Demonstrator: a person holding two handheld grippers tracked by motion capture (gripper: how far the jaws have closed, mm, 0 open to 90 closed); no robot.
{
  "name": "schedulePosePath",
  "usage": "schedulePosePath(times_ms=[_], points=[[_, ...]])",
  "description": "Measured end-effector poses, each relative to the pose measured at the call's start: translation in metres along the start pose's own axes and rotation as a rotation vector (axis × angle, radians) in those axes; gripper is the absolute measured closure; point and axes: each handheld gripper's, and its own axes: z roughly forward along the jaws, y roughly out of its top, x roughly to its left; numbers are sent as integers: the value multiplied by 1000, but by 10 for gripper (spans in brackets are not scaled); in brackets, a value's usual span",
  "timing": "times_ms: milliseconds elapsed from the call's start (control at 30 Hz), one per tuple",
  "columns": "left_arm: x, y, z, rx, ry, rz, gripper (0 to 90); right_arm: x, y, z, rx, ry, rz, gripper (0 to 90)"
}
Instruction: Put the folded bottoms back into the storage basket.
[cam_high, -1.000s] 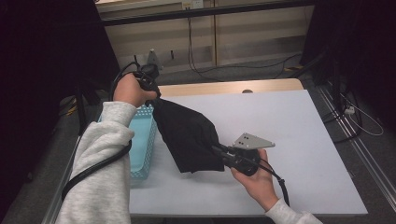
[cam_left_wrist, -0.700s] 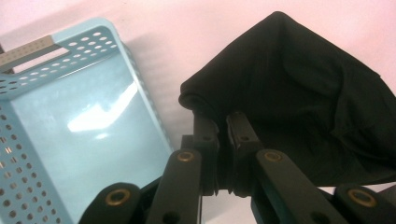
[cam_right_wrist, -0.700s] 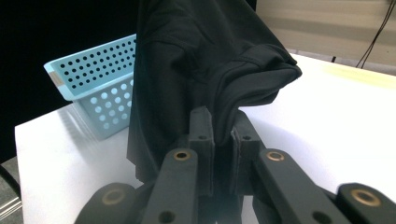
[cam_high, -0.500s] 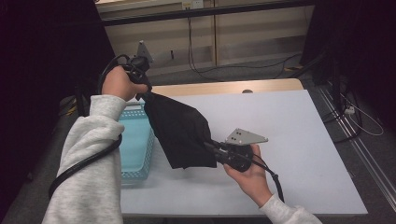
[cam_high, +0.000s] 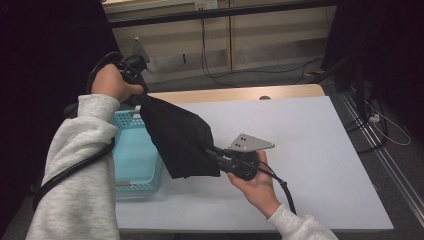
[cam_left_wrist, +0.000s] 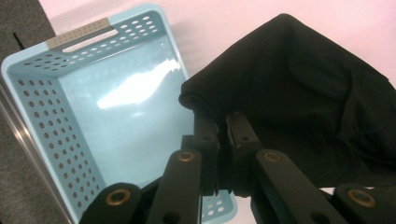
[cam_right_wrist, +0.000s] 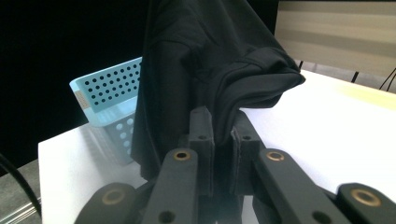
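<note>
A folded black garment (cam_high: 179, 135) hangs in the air between both grippers, above the white table (cam_high: 310, 150). My left gripper (cam_high: 141, 96) is raised at the upper left, shut on the garment's top edge (cam_left_wrist: 210, 100). My right gripper (cam_high: 212, 154) sits lower near the table's middle, shut on the garment's lower edge (cam_right_wrist: 243, 84). A light blue perforated basket (cam_high: 134, 155) stands empty at the table's left side, under and beside the garment (cam_left_wrist: 303, 93). In the left gripper view the basket (cam_left_wrist: 102, 102) lies below the jaws.
The table's far edge is a wooden strip (cam_high: 240, 93). Beyond it are a grey floor with cables (cam_high: 280, 75) and a low wall. Dark curtains close off the left and right sides. The basket (cam_right_wrist: 105, 93) shows left of the garment in the right gripper view.
Both hands have risen with the garment and drifted left; the left hand moved up and back past the table's far edge. The garment now hangs partly over the basket.
</note>
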Motion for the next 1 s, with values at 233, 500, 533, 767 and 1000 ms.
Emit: schedulePosePath(times_ms=[233, 500, 533, 767, 1000], points=[[7, -3, -9, -2, 18, -8, 846, 5, 5, 9, -6, 28, -4, 821], [17, -6, -19, -3, 34, -27, 846, 11, 10, 18, -15, 49, -6, 821], [18, -6, -21, -2, 36, -26, 846, 11, 11, 19, -19, 52, -6, 821], [25, -9, -31, -21, 47, -42, 846, 18, 16, 28, -37, 66, -11, 820], [35, -14, -39, -29, 64, -54, 846, 25, 19, 36, -46, 77, -12, 820]])
